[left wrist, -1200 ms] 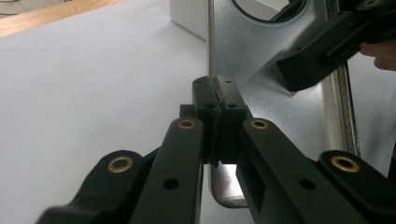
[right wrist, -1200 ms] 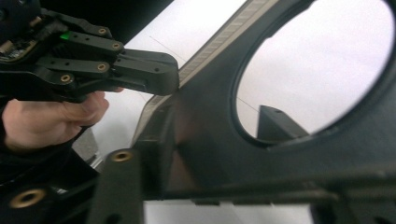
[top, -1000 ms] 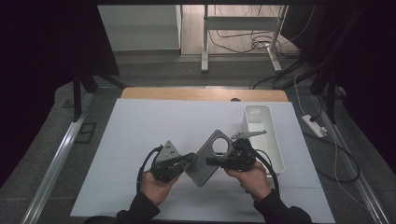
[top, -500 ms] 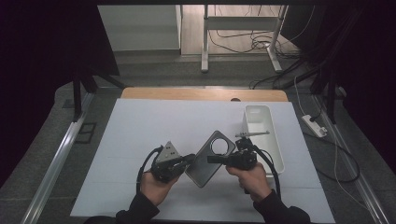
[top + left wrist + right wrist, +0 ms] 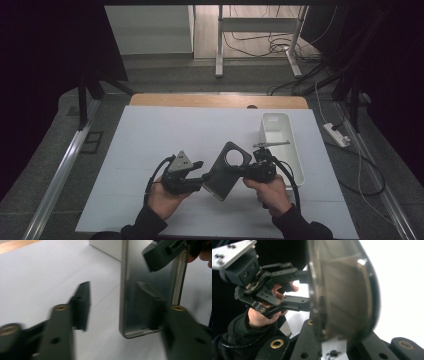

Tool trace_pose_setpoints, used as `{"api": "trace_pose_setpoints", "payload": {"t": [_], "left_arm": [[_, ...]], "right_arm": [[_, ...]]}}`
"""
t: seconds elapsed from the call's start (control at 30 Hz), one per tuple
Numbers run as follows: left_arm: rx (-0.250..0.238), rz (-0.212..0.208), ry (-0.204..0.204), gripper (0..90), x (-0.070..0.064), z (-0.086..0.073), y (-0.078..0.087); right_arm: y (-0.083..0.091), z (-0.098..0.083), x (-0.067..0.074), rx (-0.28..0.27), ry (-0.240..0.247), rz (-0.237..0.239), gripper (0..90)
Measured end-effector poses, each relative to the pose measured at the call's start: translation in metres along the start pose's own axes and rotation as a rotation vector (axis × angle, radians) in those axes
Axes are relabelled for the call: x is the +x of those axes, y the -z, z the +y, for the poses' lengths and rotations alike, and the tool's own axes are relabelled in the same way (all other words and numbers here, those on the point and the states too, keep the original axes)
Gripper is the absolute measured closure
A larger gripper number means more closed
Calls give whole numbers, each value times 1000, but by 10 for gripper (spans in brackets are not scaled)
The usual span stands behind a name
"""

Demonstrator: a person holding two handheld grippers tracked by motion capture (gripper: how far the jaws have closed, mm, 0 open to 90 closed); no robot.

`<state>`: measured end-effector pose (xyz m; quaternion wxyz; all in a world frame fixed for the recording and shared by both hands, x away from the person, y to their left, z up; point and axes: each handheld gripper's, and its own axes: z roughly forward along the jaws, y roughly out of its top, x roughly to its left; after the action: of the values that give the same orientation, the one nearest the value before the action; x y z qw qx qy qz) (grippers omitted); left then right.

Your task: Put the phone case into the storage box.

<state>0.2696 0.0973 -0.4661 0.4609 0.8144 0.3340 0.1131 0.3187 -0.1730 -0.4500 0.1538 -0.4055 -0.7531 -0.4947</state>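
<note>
A dark phone case (image 5: 227, 171) with a round camera hole is held up above the white tabletop (image 5: 150, 135), tilted, between the two hands. The right claw (image 5: 239, 170) is clenched on the case's edge; in the right gripper view its jaws pinch the case (image 5: 342, 290) from below. The left claw (image 5: 202, 177) has just been opening, and in the left gripper view the case (image 5: 147, 290) stands between its parted jaws with a clear gap on one side, so it is released. The handover to the right hand looks done. A white bin (image 5: 280, 127) stands near the right hand; putting the case somewhere is likely what remains.
</note>
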Motion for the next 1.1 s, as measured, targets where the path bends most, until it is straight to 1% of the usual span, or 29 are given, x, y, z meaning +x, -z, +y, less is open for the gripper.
{"api": "trace_pose_setpoints", "payload": {"t": [0.03, 0.07, 0.1, 0.13, 0.17, 0.2, 0.23, 0.27, 0.33, 0.37, 0.43, 0.53, 0.6, 0.63, 0.7, 0.73, 0.87, 0.9, 0.93, 0.97, 1.0, 1.07, 1.1], "left_arm": [[4, -10, 10, 382, 2, -1, 0], [7, -28, 21, 354, 4, -1, -1], [7, -28, 21, 308, 4, -1, -1], [14, -44, 31, 308, 6, -2, -1], [16, -56, 38, 278, 8, -2, -1], [14, -78, 42, 265, 10, -3, 0], [21, -96, 51, 220, 11, -3, -1], [27, -112, 52, 188, 12, -3, 0], [29, -141, 41, 170, 13, -4, 0], [33, -154, 37, 143, 13, -4, 0], [39, -164, 24, 132, 12, -5, 1], [48, -180, 16, 106, 12, -5, 1], [53, -199, 18, 88, 12, -6, 0], [56, -209, 12, 83, 12, -6, 0], [56, -217, 10, 72, 13, -7, 0], [54, -236, 11, 50, 13, -8, -1], [43, -262, 16, 19, 14, -9, -2], [43, -271, 12, 17, 14, -10, -2], [42, -270, -2, 15, 14, -10, -3], [45, -272, -8, 14, 13, -11, -3], [45, -272, -8, 13, 13, -11, -3], [58, -289, -14, 7, 13, -12, -5], [65, -292, -23, 5, 12, -12, -6]], "right_arm": [[1, 0, 1, 0, 20, -3, 850], [1, 0, 1, 2, 28, -5, 850], [1, 0, 1, 2, 28, -5, 850], [1, 0, 2, 6, 46, -9, 850], [2, 0, 3, 8, 59, -15, 850], [2, 0, 4, 11, 73, -14, 850], [3, 0, 4, 15, 87, -14, 849], [4, 0, 5, 16, 99, -18, 849], [5, 0, 6, 22, 124, -27, 849], [6, 0, 7, 28, 136, -33, 849], [6, 0, 7, 34, 155, -35, 849], [8, 1, 9, 54, 198, -55, 849], [9, 1, 10, 61, 215, -55, 849], [10, 1, 10, 63, 218, -55, 849], [11, 1, 11, 65, 226, -57, 849], [11, 1, 12, 73, 242, -61, 849], [13, 1, 14, 88, 264, -67, 849], [13, 1, 15, 96, 280, -72, 849], [13, 1, 16, 97, 288, -70, 849], [14, 1, 17, 100, 297, -68, 849], [14, 1, 17, 100, 297, -68, 849], [14, 1, 19, 105, 310, -60, 849], [13, 1, 19, 105, 312, -56, 850]]}}
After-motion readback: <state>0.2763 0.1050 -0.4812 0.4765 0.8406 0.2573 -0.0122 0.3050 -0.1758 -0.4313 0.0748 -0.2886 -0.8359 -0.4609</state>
